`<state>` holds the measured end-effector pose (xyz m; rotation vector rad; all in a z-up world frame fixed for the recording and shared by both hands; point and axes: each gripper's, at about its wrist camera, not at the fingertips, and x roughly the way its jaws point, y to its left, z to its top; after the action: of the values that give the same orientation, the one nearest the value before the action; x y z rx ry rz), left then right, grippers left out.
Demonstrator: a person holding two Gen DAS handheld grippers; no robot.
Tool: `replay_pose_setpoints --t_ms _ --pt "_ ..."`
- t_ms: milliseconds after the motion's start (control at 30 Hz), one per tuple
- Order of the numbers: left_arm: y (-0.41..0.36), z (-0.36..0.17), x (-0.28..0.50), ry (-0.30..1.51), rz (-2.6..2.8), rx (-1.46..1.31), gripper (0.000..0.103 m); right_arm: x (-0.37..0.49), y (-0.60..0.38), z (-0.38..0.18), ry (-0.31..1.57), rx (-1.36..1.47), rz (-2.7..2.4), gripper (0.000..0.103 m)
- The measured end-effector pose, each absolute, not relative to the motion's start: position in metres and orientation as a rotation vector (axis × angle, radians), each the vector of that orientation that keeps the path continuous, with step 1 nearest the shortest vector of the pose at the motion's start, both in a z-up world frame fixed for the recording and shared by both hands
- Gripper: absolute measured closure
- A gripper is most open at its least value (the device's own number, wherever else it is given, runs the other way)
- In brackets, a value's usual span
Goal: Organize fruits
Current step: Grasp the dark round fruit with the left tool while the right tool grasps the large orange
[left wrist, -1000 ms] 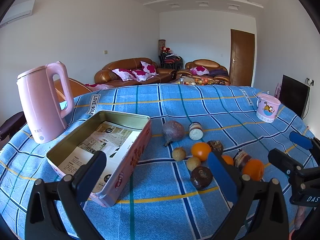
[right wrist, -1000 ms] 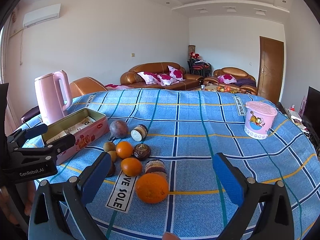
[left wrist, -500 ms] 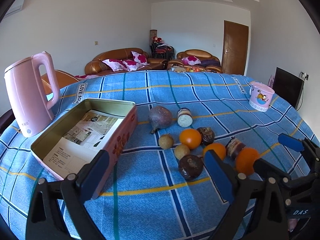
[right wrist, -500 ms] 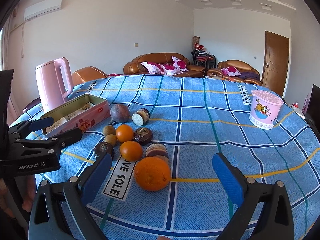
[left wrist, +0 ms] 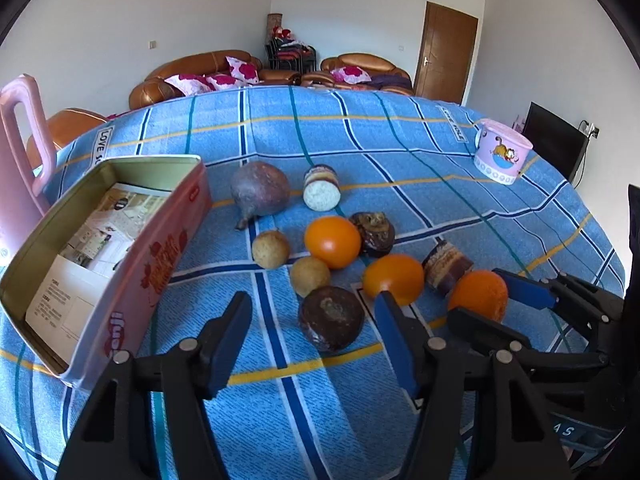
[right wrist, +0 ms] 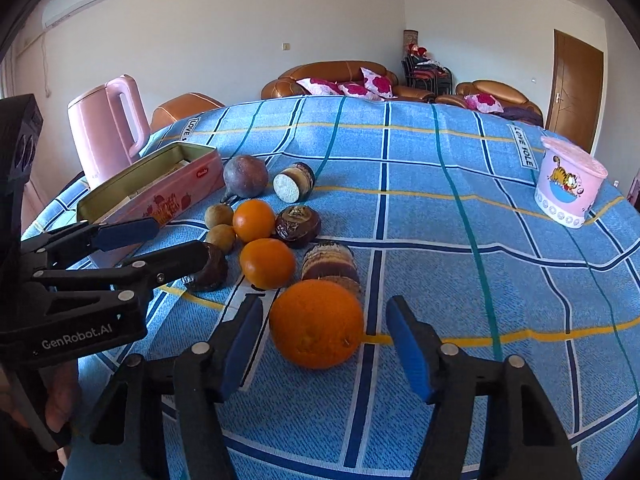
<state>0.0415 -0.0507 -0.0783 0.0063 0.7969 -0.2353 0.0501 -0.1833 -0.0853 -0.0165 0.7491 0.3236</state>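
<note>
Oranges: the big round orange (right wrist: 316,323) lies dead ahead between the spread right tool (right wrist: 325,346), nearer than the spread left tool (left wrist: 312,342), which probably faces a dark brown fruit (left wrist: 331,317).

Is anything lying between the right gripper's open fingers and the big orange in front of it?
No. In the right wrist view only bare blue tablecloth separates the right gripper from the big orange.
</note>
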Motion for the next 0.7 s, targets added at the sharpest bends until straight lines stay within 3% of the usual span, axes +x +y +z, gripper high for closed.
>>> replay_pose_setpoints --t_ms 67,133,300,700 --pt "-0.053 -0.080 0.043 0.807 -0.244 0.016 0.040 0.051 -0.181 -0.088 0.764 -0.021 0.342 0.051" --pt "-0.056 -0.083 0.045 0.835 -0.253 0.027 0.041 0.051 -0.179 -0.088 0.773 -0.032 0.343 0.053" --pt "-0.057 -0.088 0.047 0.871 -0.296 0.020 0.063 0.050 -0.180 -0.089 0.774 -0.017 0.351 0.054" --pt "-0.043 -0.076 0.032 0.779 -0.305 -0.018 0.064 0.039 -0.182 -0.081 0.690 -0.015 0.353 0.054"
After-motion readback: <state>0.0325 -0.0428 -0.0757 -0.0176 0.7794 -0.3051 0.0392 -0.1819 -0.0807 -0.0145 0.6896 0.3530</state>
